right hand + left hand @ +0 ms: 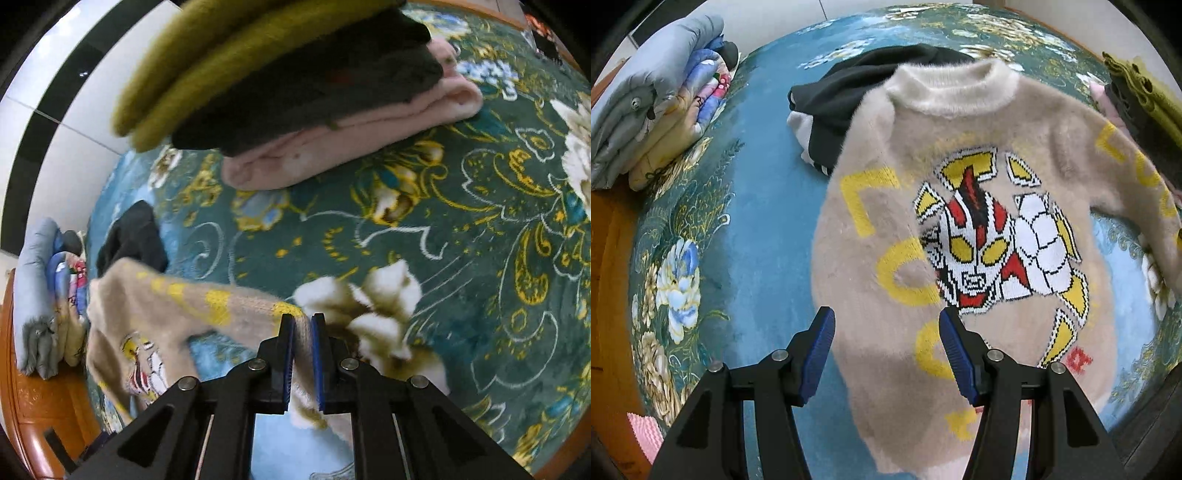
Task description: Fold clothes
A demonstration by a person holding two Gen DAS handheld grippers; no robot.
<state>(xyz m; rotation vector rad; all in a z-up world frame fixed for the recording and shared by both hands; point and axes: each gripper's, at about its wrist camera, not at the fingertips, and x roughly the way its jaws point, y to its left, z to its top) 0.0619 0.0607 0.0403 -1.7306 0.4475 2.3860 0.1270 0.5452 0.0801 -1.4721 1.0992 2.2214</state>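
Observation:
A fluffy beige sweater (960, 177) with a cartoon hero face and yellow letters lies spread, front up, on the floral teal blanket (746, 184). Its left sleeve is folded in along the body. My left gripper (886, 325) is open, its blue pads hovering over the sweater's lower left part, holding nothing. My right gripper (303, 325) is shut on the cuff of the sweater's right sleeve (207, 306), which stretches out from the body (122, 332) at the left of the right wrist view.
A dark garment (871, 85) lies crumpled behind the sweater's collar. A stack of folded clothes, olive, dark and pink (295, 92), sits at the right. Folded quilts (657, 107) are piled at the far left. The bed's wooden edge (609, 258) runs along the left.

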